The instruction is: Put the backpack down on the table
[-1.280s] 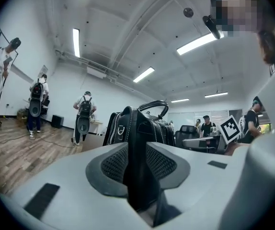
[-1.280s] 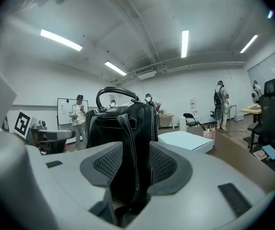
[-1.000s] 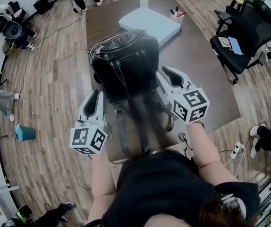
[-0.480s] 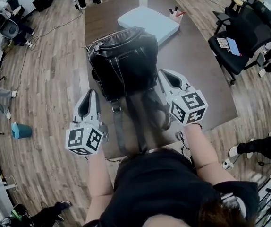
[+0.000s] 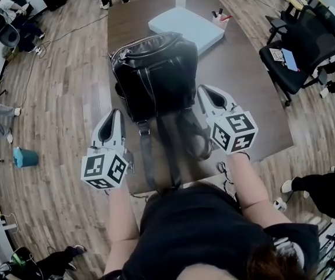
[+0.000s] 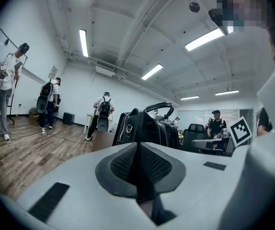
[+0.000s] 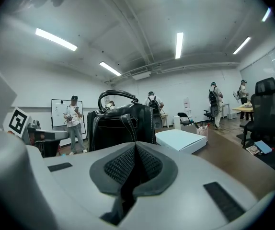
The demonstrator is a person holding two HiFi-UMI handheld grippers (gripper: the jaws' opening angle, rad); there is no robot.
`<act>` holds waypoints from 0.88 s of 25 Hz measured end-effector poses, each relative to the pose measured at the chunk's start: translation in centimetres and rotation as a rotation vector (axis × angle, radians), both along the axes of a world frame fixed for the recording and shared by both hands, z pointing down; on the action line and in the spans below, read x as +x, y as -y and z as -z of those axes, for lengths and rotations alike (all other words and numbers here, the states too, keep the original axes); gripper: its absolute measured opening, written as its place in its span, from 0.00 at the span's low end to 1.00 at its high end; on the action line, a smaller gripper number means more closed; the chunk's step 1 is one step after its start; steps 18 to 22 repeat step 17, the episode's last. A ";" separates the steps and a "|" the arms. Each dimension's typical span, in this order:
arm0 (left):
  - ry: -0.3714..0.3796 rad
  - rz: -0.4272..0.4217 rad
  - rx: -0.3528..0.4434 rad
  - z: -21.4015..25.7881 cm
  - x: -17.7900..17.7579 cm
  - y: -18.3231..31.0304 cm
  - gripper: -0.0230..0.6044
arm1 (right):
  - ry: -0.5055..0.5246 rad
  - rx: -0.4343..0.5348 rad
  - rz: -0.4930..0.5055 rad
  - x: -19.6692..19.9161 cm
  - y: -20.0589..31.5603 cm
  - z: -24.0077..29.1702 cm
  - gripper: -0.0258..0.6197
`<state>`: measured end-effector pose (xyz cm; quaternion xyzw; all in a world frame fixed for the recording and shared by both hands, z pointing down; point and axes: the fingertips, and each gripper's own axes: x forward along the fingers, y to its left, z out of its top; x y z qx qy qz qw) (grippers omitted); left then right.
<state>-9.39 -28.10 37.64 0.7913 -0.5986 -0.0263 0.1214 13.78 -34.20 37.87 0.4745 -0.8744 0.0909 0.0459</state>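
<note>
- On the dark brown surface (image 5: 243, 92), a black leather backpack (image 5: 156, 74) stands upright with its top handle arched up.
- Its 2 shoulder straps (image 5: 167, 150) trail back over the near edge toward the person.
- Left hand-held gripper (image 5: 115, 116) hangs just beside the backpack's left side, with its jaws pressed together and nothing between them.
- Right hand-held gripper (image 5: 209, 93) hangs just beside the backpack's right side, above the surface. Its jaws are likewise closed on nothing.
- Beyond the backpack lie a pale flat box (image 5: 186, 28) and a cup of pens (image 5: 219, 20).
</note>
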 end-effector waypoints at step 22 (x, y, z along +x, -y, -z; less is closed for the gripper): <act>0.025 0.024 -0.007 0.5 -0.7 -1.7 0.11 | 0.002 -0.001 0.018 -0.5 -0.4 0.7 0.07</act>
